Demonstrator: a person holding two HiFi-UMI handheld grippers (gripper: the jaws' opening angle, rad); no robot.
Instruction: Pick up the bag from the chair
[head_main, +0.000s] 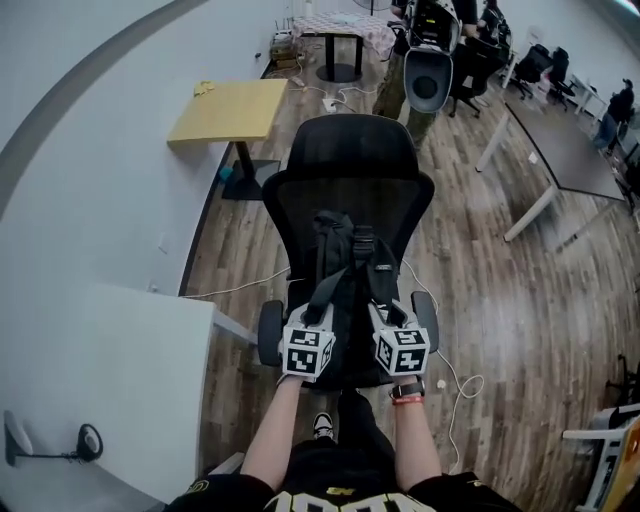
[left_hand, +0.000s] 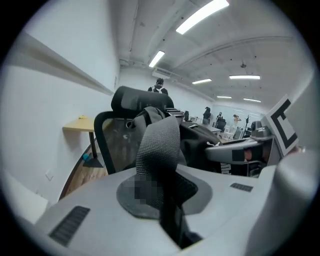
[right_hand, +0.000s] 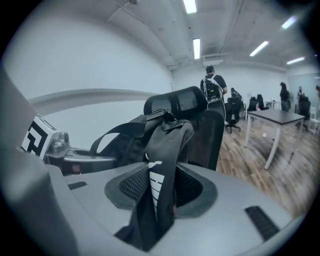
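Left gripper (left_hand: 166, 202) pinches one strap (left_hand: 157, 150), right gripper (right_hand: 154, 202) the other strap (right_hand: 162, 150); head view alone shows whole bag (head_main: 345, 262) on chair (head_main: 352, 150).

Yellow table (head_main: 228, 110) against the wall (head_main: 90, 150); grey desk (head_main: 565, 150) on wooden floor (head_main: 500, 310).

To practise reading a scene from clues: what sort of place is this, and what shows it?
Probably an open-plan office or lab: a mesh office chair behind the bag, long desks with more swivel chairs, and ceiling strip lights.
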